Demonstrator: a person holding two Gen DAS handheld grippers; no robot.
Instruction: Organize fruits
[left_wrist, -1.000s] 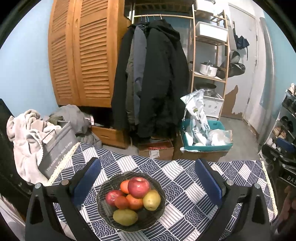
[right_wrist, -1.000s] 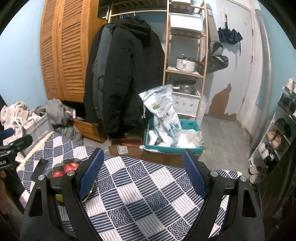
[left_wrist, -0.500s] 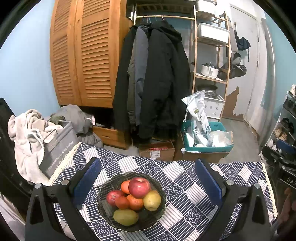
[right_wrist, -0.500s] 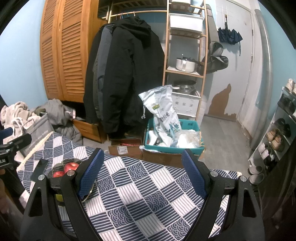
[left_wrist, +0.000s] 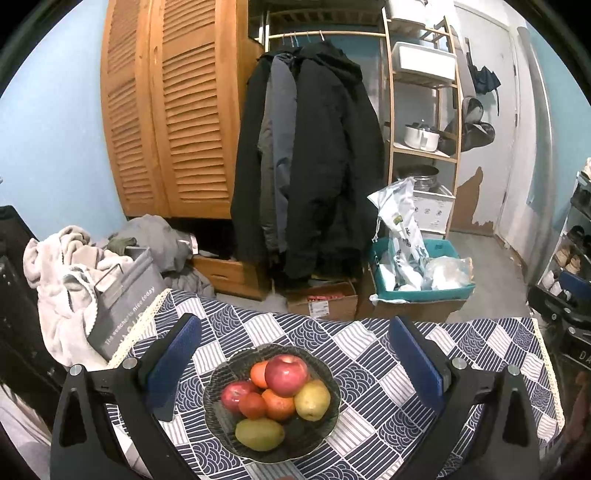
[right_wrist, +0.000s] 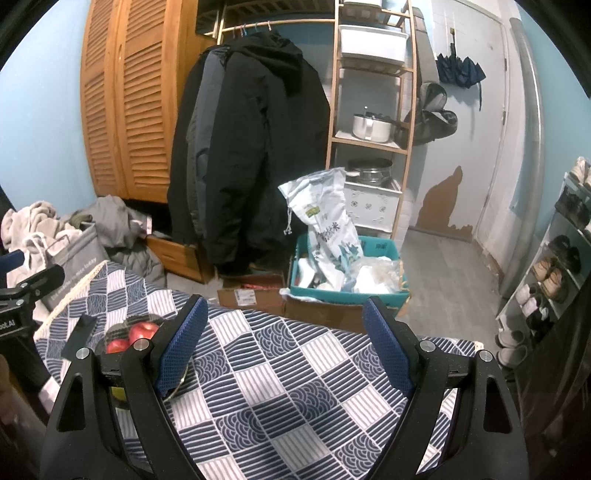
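A dark glass bowl (left_wrist: 221, 417) stands on the patterned tablecloth (left_wrist: 373, 369), piled with fruit: a big red apple (left_wrist: 286, 374) on top, a smaller red apple (left_wrist: 234, 394), oranges (left_wrist: 277, 404), a yellow pear (left_wrist: 312, 400) and a green pear (left_wrist: 259, 434). My left gripper (left_wrist: 295, 358) is open and empty, its blue pads either side of the bowl and above it. My right gripper (right_wrist: 286, 343) is open and empty over bare cloth; the bowl's red apples (right_wrist: 142, 330) show at its left, partly hidden by the left finger.
The table's far edge has a lace trim (left_wrist: 136, 325). Beyond it are a grey laundry bag (left_wrist: 122, 295), hanging coats (left_wrist: 310, 166), a cardboard box (left_wrist: 325, 301), a teal bin (left_wrist: 417, 275) and a wooden shelf (left_wrist: 424, 110). A shoe rack (right_wrist: 557, 258) stands at right.
The left gripper has tilted slightly, so the bowl sits a little further right in its view. The right gripper has not moved. Both stay open.
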